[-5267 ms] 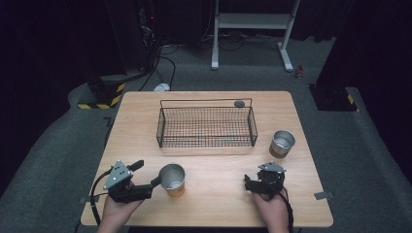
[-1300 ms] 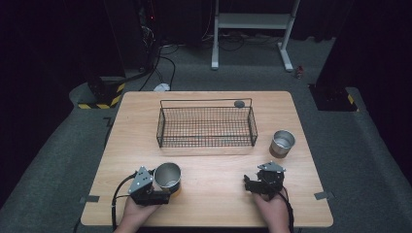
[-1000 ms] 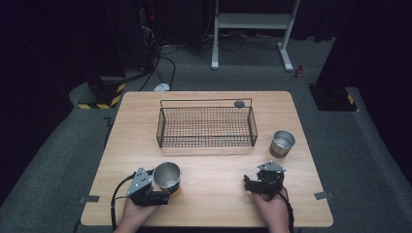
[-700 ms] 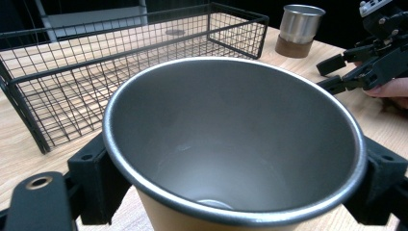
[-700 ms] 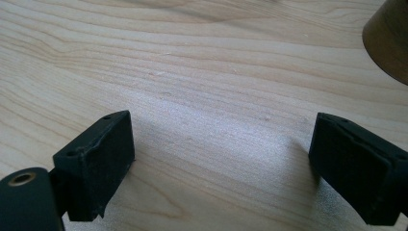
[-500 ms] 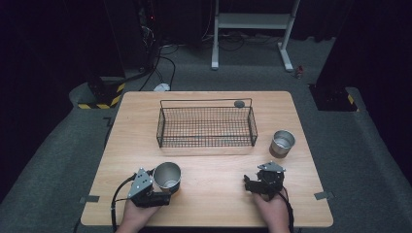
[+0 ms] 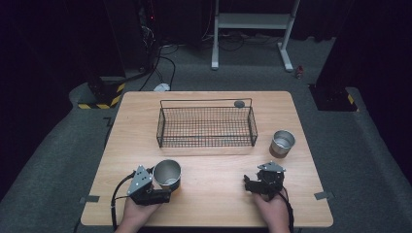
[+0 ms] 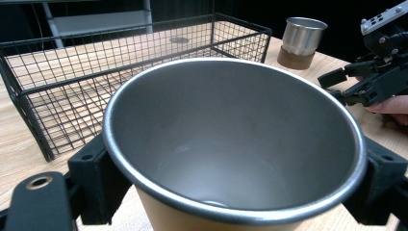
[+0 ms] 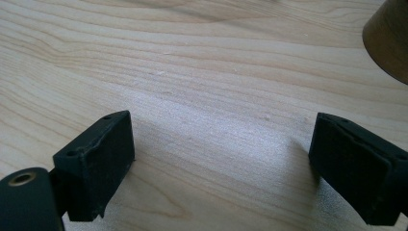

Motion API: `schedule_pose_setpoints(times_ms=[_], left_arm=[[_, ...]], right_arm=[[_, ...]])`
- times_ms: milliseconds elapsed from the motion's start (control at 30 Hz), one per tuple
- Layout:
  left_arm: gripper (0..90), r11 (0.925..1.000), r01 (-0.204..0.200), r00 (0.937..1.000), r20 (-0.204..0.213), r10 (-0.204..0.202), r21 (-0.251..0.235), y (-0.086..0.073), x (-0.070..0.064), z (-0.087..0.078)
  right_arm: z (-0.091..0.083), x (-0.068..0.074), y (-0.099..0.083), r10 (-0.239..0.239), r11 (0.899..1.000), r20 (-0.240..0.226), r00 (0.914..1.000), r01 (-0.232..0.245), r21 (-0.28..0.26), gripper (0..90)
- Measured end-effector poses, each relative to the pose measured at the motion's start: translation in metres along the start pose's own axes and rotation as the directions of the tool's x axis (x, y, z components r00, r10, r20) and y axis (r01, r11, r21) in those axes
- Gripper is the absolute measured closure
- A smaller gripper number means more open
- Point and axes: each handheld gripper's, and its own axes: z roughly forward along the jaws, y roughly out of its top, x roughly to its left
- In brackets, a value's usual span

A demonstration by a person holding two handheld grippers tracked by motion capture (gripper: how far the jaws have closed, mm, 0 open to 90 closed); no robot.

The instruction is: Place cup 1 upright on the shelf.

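Cup in hand: the near metal cup (image 7: 167,173) stands upright on the table (image 7: 218,204), close to the front edge and toward the front-left corner.
Left tool: the left tool (image 7: 163,191) sits just behind the cup on the person's side, with its jaws to either side of the cup's wall; in the left gripper view the black pads (image 8: 94,180) press the cup (image 8: 231,144) from left and right, so it is clamped on the cup.
Key relation: the wire basket (image 7: 206,127) lies straight ahead of the held cup, toward the table's back edge, its long axis running left to right. Its near wall is close beyond the cup's rim in the left gripper view, so I judge the cup would have to rise over that wall to go in.
Nearer hand: the left hand, already on the cup.
Right tool: the right tool (image 7: 253,184) rests near the front edge toward the front-right corner, jaws spread well apart over bare wood, holding nothing.
Second cup: the other metal cup (image 7: 282,143) stands upright near the right edge, just beyond the right tool and beside the basket's right end.
Basket contents: appears empty.
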Motion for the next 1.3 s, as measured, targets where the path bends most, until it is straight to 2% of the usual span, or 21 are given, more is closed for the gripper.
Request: schedule_pose_setpoints(times_ms=[167, 267, 500, 633, 933, 1167, 1300], left_arm=[[13.6, 1.0, 0.004, 1.0, 0.001, -0.004, 0.006, 0.006, 0.0, 0.001], [13.6, 0.9999, -0.006, 0.9999, -0.01, 0.006, 0.01, 0.011, 0.001, 0.002], [13.6, 1.0, 0.003, 0.9997, -0.023, -0.003, 0.003, 0.019, 0.004, 0.003], [13.6, 1.0, 0.003, 0.9989, -0.047, -0.003, -0.006, 0.023, 0.005, 0.002], [13.6, 0.9987, 0.045, 0.9944, -0.095, -0.047, -0.024, 0.028, 0.007, 0.003], [13.6, 0.9984, 0.041, 0.9904, -0.13, -0.046, -0.037, 0.031, 0.007, 0.003], [13.6, 0.9977, 0.054, 0.989, -0.135, -0.059, -0.041, 0.033, 0.01, 0.002]], right_arm=[[0.0, 0.0, 0.0, -0.001, 1.0, -0.001, 1.0, 0.001, 0.001, 8.6], [-0.001, 0.0, 0.0, 0.004, 1.0, -0.002, 1.0, -0.004, 0.003, 8.6], [-0.001, 0.001, -0.001, 0.004, 1.0, -0.002, 1.0, -0.004, 0.004, 8.6], [-0.001, 0.001, -0.001, 0.004, 1.0, -0.002, 1.0, -0.004, 0.004, 8.6], [0.0, 0.0, 0.0, -0.008, 1.0, -0.008, 0.9999, 0.008, 0.003, 8.5], [-0.001, 0.001, -0.001, -0.004, 1.0, -0.008, 1.0, 0.004, 0.004, 8.5], [-0.001, 0.001, -0.001, -0.004, 1.0, -0.008, 1.0, 0.004, 0.004, 8.5]])
